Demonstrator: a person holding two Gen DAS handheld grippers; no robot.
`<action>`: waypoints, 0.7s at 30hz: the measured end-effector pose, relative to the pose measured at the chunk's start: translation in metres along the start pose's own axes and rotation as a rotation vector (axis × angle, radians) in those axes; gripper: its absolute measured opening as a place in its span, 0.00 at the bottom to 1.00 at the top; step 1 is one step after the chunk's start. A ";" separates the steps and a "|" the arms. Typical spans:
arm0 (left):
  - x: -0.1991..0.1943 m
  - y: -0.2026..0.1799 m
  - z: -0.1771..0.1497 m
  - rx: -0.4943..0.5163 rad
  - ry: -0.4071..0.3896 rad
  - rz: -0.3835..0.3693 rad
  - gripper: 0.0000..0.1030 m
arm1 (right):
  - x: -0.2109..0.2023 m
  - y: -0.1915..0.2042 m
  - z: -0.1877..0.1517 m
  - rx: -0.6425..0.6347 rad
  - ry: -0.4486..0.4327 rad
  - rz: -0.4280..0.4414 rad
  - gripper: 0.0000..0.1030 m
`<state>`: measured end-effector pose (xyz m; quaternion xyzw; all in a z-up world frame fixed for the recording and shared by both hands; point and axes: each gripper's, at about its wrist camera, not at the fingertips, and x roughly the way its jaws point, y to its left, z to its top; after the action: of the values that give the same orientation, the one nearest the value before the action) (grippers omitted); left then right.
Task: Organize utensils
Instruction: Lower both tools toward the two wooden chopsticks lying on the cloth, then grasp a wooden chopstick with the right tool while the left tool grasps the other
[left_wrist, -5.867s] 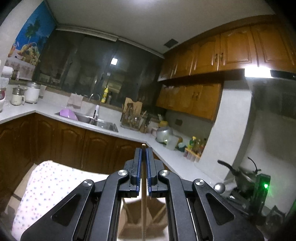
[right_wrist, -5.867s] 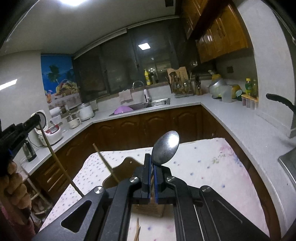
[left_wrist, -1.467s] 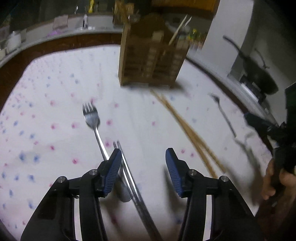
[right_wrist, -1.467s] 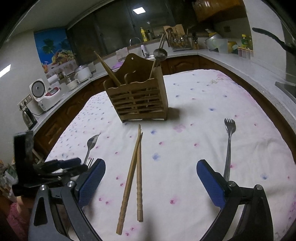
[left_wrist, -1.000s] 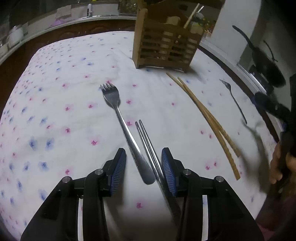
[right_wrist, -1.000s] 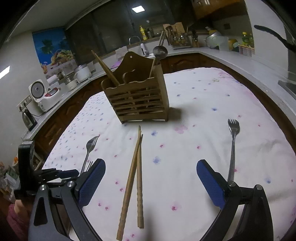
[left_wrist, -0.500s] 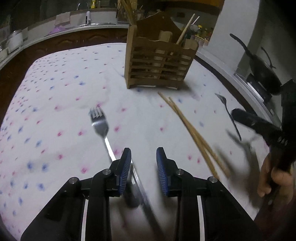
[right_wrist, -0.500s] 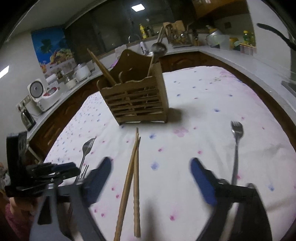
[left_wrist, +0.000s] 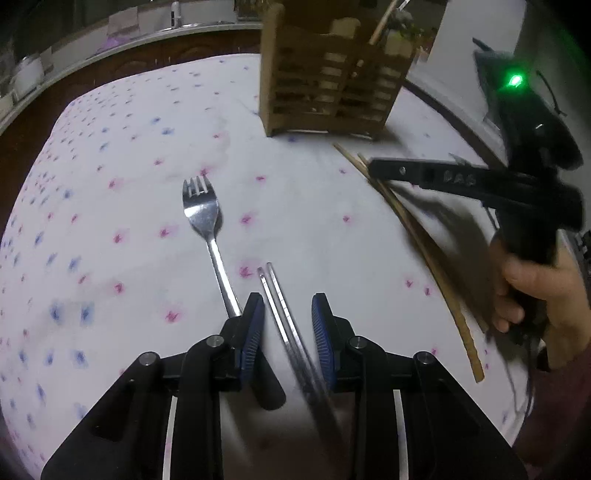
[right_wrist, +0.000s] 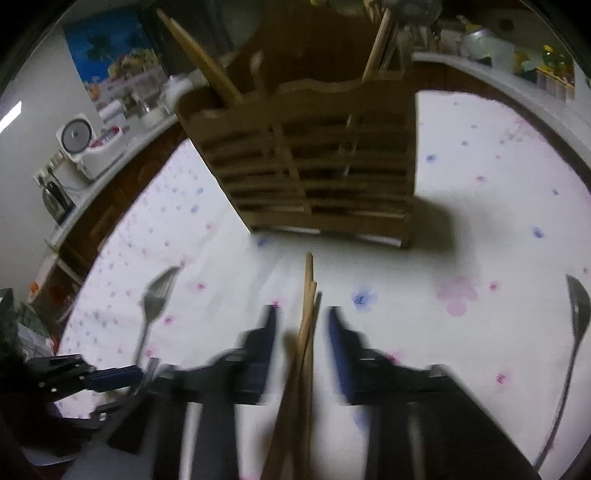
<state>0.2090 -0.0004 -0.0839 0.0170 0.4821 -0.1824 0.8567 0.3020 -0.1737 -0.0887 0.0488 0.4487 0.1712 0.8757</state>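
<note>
Left gripper (left_wrist: 287, 325) sitting parted astride metal chopsticks (left_wrist: 282, 314), pads not touching. Right gripper (right_wrist: 301, 325) closing around wooden chopsticks (right_wrist: 306, 321), blurred, contact unclear.

Home kitchen: counter (right_wrist: 110, 155), rice cooker (right_wrist: 86, 146)

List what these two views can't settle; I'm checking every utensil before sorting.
- Left wrist view: the fork handle's end, hidden behind the left gripper.
- Left wrist view: the holder top and its contents, cut off by the upper edge.
- Right wrist view: the wooden chopsticks near ends, motion-blurred beneath the right gripper, whose jaws are closing around them.
</note>
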 end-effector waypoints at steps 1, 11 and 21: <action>-0.001 0.003 -0.001 -0.005 0.003 -0.004 0.25 | 0.000 -0.001 -0.001 -0.003 -0.001 -0.004 0.06; -0.006 -0.027 0.029 -0.006 -0.061 -0.057 0.25 | -0.067 -0.037 -0.029 0.056 -0.082 -0.018 0.05; 0.059 -0.071 0.109 -0.029 0.030 -0.054 0.25 | -0.085 -0.083 -0.037 0.145 -0.097 -0.072 0.05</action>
<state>0.3023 -0.1068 -0.0646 -0.0059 0.4976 -0.1980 0.8445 0.2478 -0.2832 -0.0649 0.1041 0.4185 0.1040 0.8962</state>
